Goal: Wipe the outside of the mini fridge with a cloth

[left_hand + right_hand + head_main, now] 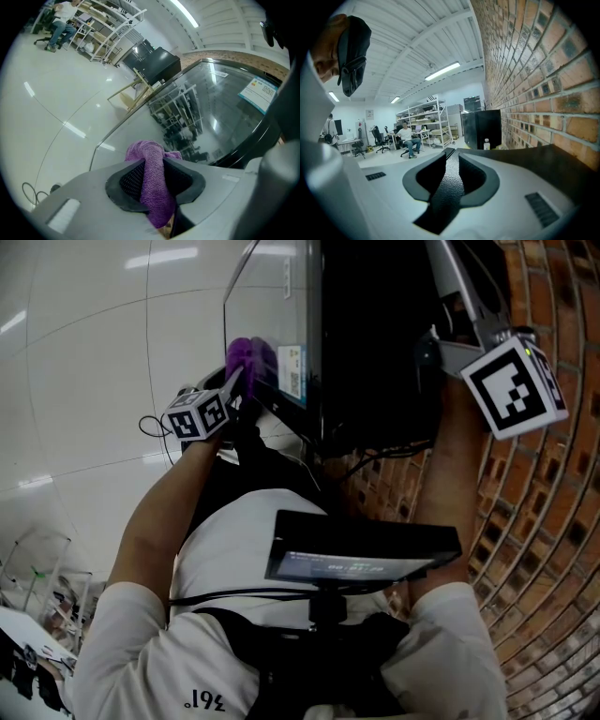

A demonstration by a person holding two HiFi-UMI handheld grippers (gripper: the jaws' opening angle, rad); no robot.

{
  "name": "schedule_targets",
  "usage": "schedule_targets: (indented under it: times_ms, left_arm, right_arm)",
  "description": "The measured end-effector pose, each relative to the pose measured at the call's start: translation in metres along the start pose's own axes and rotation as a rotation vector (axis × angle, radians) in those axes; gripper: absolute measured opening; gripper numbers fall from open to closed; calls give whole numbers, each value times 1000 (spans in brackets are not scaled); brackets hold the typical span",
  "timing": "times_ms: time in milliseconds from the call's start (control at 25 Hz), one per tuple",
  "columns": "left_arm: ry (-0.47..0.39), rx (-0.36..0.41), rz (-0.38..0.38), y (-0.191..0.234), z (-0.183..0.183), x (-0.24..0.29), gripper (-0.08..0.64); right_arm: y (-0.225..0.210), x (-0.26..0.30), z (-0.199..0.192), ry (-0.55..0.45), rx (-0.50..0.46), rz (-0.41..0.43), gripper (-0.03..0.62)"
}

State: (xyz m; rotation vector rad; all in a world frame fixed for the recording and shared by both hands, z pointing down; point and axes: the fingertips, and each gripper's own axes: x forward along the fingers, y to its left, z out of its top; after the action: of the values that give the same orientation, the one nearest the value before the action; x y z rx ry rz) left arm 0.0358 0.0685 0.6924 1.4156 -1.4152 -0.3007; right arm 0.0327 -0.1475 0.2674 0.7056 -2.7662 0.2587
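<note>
Mini fridge [375, 334] stands on the floor against the brick wall [553, 521]. Black body, glass door [220, 108], label [260, 91] stuck near one edge of the pane.

Left hand-held gripper [152, 161]: pinching the purple cloth [151, 183]. The cloth runs through the jaws as a narrow fold, with a bunched wad poking out past the tips and a tail hanging behind. In the head view the wad sits at the near edge of the door, just beside the label. It looks on or just off the glass; contact can't be confirmed.

Right hand-held gripper [451, 164]: jaws pressed together, nothing between them. Held on the brick-wall side of the fridge, pointing out into the room, doing no wiping.

Step in hand, as I judge it: wiping the door pane.

Doing it well:
- Lead with the wad, not the jaw tips, since hard tips could scratch the glass.
- Tilt the gripper so the cloth flattens against the pane.
- Make even, overlapping passes from edge to edge, into the corners and along the frame.
- Go lightly over the label so its edge doesn't lift.
- Hold the pinch firm; drag could pull the narrow fold out.
- The door is one face only, so top and sides need the same.
</note>
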Motion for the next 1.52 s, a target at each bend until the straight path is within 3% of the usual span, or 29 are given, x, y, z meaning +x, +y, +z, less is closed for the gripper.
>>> schedule_targets:
  times_ms: [840, 1520]
  left_arm:
    - [112, 31, 77, 36, -28, 15, 107]
    - [158, 54, 96, 49, -34, 14, 107]
  right_arm:
    - [0, 1, 0, 1, 2, 0, 78]
    - [0, 0, 0, -2, 3, -3, 78]
